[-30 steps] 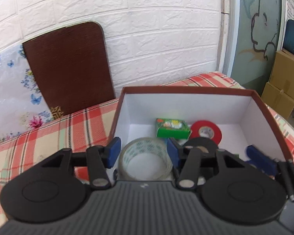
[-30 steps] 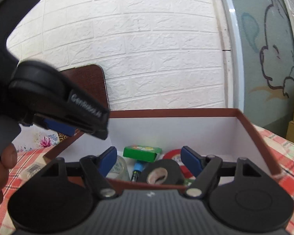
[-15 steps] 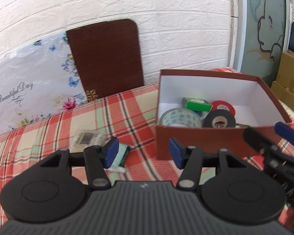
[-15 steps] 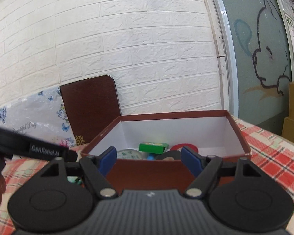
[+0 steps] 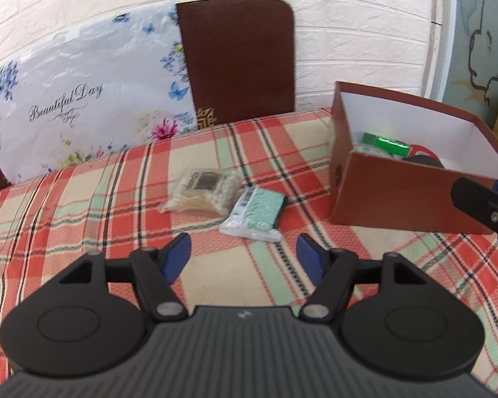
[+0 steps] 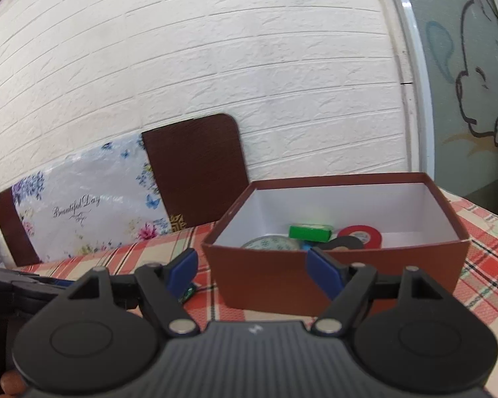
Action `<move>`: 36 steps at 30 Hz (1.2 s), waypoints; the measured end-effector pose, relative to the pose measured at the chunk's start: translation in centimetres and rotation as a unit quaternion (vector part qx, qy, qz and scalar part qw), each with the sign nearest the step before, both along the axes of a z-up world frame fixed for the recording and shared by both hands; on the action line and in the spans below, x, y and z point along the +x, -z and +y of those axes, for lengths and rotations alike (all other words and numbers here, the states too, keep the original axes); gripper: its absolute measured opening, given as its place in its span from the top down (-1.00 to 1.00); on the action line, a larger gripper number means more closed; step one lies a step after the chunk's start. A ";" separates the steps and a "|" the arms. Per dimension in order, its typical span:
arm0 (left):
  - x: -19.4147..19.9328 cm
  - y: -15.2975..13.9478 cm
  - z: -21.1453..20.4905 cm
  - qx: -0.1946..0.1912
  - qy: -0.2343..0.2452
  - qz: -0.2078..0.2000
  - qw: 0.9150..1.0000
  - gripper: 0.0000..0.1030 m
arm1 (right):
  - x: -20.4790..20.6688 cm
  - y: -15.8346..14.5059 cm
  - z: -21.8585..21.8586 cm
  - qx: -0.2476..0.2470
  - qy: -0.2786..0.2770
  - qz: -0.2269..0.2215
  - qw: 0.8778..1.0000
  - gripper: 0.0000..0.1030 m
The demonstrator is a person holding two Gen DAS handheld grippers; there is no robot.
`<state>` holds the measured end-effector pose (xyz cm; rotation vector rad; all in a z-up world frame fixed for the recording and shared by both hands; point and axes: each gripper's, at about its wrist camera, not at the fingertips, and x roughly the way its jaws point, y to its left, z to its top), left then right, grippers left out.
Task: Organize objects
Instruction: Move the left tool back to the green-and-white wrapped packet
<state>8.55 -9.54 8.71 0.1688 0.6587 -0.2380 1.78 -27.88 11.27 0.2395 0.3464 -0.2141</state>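
My left tool (image 5: 243, 253) hangs over the plaid cloth (image 5: 83, 219) of the desk, its blue pads having just spread apart, with nothing between them. Just beyond it lies a soft clear packet with a mint-green patterned card (image 5: 256, 214) inside, touching a crinkly bag of cotton swabs (image 5: 202, 190); the label on each is too blurred to read. Open cloth stretches to the desk's left edge. My right tool (image 6: 251, 265) stands open and empty before the brown cardboard box (image 6: 315, 275), which sits toward the right edge. Inside its white walls lie a clear tape roll (image 6: 270, 243), a green carton (image 6: 310, 232), a black roll (image 6: 347, 242) and a red roll (image 6: 360, 235). Against the white brick wall at the far edge lean a brown textured board (image 5: 239, 56) and a glossy floral panel (image 5: 83, 99) reading "Beautiful Day".
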 end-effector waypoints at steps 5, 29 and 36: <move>0.7 1.3 2.7 -0.003 -0.019 0.007 1.000 -0.51 | 1.2 0.7 2.4 -0.017 -0.026 0.019 0.999 -0.45; 2.3 9.0 16.6 -0.083 -0.121 -0.033 0.989 -0.85 | 19.3 9.3 9.5 -0.067 -0.071 0.166 0.981 -0.49; 2.5 9.1 16.6 -0.079 -0.119 -0.031 0.989 -0.88 | 15.6 9.8 9.4 -0.077 -0.122 0.162 0.976 0.38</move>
